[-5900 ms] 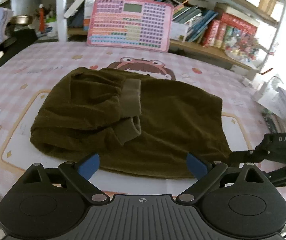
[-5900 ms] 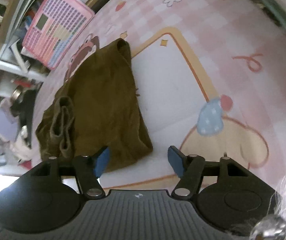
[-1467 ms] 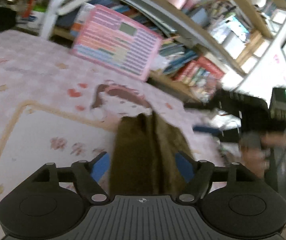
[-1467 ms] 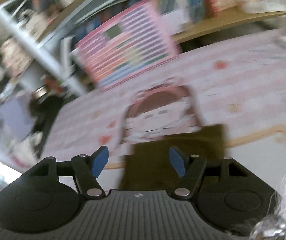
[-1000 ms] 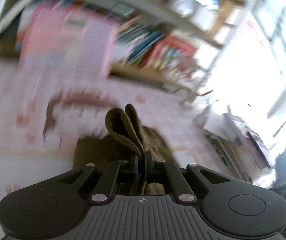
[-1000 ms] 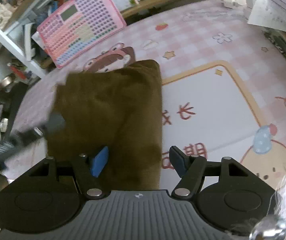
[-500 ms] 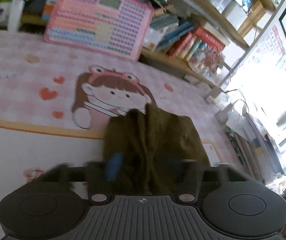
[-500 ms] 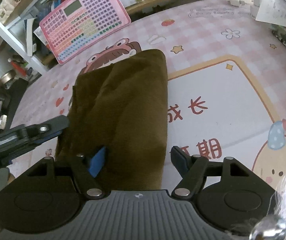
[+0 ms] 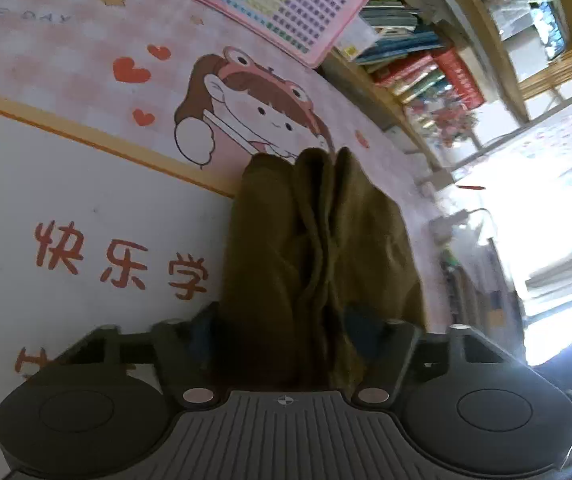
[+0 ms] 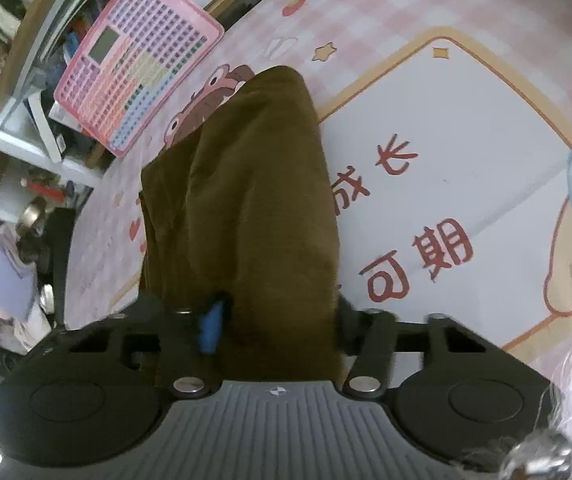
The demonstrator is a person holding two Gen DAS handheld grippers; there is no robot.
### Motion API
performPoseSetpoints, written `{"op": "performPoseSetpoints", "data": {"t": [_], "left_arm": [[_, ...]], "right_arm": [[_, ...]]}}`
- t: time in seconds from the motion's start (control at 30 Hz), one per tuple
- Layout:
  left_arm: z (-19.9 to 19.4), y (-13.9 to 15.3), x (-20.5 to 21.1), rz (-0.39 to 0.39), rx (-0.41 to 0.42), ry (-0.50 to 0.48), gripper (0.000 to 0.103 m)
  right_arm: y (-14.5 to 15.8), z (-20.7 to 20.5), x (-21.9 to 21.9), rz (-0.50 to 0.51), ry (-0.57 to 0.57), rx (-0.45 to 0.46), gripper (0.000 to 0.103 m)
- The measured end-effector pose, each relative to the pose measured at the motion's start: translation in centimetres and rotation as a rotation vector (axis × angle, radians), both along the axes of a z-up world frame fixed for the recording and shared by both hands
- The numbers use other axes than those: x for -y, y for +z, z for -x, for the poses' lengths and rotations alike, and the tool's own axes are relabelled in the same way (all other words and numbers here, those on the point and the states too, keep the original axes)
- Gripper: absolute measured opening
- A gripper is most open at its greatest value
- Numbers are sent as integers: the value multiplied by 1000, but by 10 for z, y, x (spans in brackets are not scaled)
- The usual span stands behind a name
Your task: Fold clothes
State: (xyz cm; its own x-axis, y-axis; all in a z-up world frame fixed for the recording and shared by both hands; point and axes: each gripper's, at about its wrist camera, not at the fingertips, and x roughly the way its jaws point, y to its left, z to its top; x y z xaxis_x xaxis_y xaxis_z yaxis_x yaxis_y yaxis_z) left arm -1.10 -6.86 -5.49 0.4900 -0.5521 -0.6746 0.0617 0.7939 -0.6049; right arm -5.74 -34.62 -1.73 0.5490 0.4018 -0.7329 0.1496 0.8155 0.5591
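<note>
The brown top (image 10: pixel 254 200) lay on the pink picture mat (image 10: pixel 485 152) that covered the worktop. It was folded into a long, narrow strip that ran away from both cameras toward the pink toy keyboard (image 10: pixel 138 76). In the left view its top showed 2 or 3 soft ridges of cloth lying side by side.

The left tongs (image 9: pixel 282 330) stood wide, with the near end of the top between the 2 blue pads. The right tongs (image 10: pixel 278 324) stood wide too, also around the near end. Neither pair pinched the cloth as far as I could see.

The strip could be waiting for 1 more fold end to end, or it could be done and the tongs about to leave. The pictures did not settle that.

If another fold were wanted, a good way would be to pinch all the layers at once, 1 tongs at each near corner, lift evenly, and lay the end flat so the ridges did not slip or bunch.
</note>
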Motion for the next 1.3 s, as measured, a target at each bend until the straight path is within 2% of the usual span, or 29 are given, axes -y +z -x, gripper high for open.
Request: {"op": "performPoseSetpoints", "data": {"t": [0.07,0.1,0.17,0.27,0.33,0.4,0.47,0.53,0.6,0.7,0.77,0.8,0.87,0.97,1.1,1.17,1.3], "left_arm": [[2,2,7,-14,0,-5,32],[5,5,11,-35,20,-13,29],[14,16,21,-94,86,-38,28],[19,15,27,-123,95,-61,29],[16,11,23,-94,67,-50,31],[14,6,19,-65,39,-39,38],[11,1,15,-36,11,-29,52],[9,-4,12,-5,-9,-17,56],[7,-7,12,25,-12,3,57],[5,-6,19,34,-11,15,52],[7,0,25,6,3,25,40],[8,4,28,-9,10,29,37],[10,10,34,-37,23,39,28],[13,19,43,-75,43,53,27],[18,27,52,-96,66,68,28],[20,31,56,-107,77,76,28],[25,38,64,-129,99,91,28]], "right_arm": [[9,2,-10,91,50,56,33],[14,3,-14,136,74,85,30],[23,5,-24,227,124,141,29],[26,9,-27,284,157,167,29],[21,8,-21,263,147,136,30],[15,7,-14,231,129,105,32],[11,6,-4,176,95,72,36],[6,5,3,129,76,45,43],[1,3,8,84,61,20,44],[-5,0,15,27,65,-4,45],[-6,-4,16,7,88,-10,40],[-4,-5,16,11,109,-6,34],[4,-6,12,48,159,34,29],[25,-4,7,113,231,140,27],[49,-1,10,135,283,269,27],[53,-1,15,121,299,292,27],[47,-5,22,97,324,279,27]]}}
